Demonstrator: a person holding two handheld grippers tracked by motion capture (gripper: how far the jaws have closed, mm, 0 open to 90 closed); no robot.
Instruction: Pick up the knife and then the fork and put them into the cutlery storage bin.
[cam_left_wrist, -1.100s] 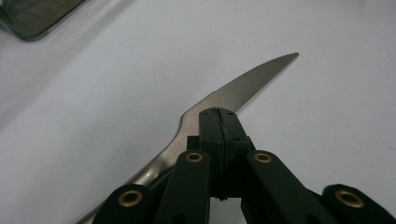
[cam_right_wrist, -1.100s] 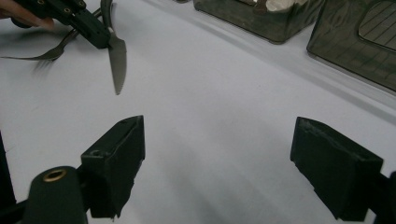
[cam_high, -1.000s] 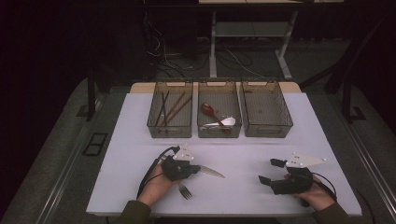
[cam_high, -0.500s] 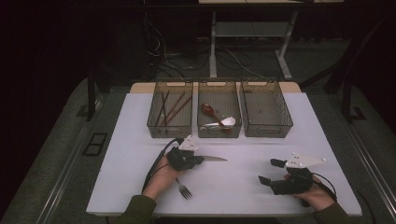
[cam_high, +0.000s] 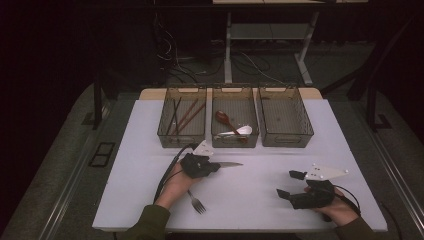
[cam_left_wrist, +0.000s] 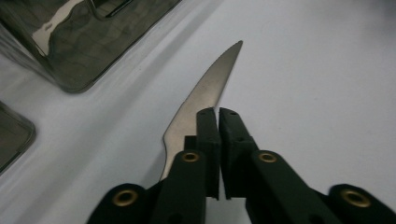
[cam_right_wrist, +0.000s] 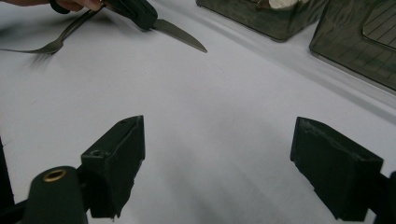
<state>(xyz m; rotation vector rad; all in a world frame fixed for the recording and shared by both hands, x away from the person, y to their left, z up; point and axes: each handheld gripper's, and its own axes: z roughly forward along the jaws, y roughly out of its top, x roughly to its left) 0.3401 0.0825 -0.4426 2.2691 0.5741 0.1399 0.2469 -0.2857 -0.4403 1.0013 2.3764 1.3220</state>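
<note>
A steel table knife (cam_high: 231, 164) (cam_left_wrist: 205, 88) lies flat on the white table (cam_high: 260, 210), its blade pointing right. My left gripper (cam_high: 216, 166) (cam_left_wrist: 218, 111) sits over the handle end. Its jaws have just been opening and stand a thin crack apart. Nothing is in the crack; the blade runs out from under the left jaw. My right gripper (cam_high: 289, 184) (cam_right_wrist: 217, 128) rests at the front right, open wide, with bare table between its jaws. In the right gripper view the knife (cam_right_wrist: 180, 35) and the left gripper (cam_right_wrist: 135, 11) lie far off.
A fork (cam_high: 196, 201) (cam_right_wrist: 51, 44) lies by the left hand near the front edge. Three clear bins stand at the back: the left bin (cam_high: 161, 131) holds chopsticks, the middle bin (cam_high: 235, 144) holds spoons, and the right bin (cam_high: 306, 135) holds nothing I can see.
The left gripper has moved away from the front edge toward the bins, and the knife went with it. The blade has swung from slanting to level. The right gripper has kept still.
</note>
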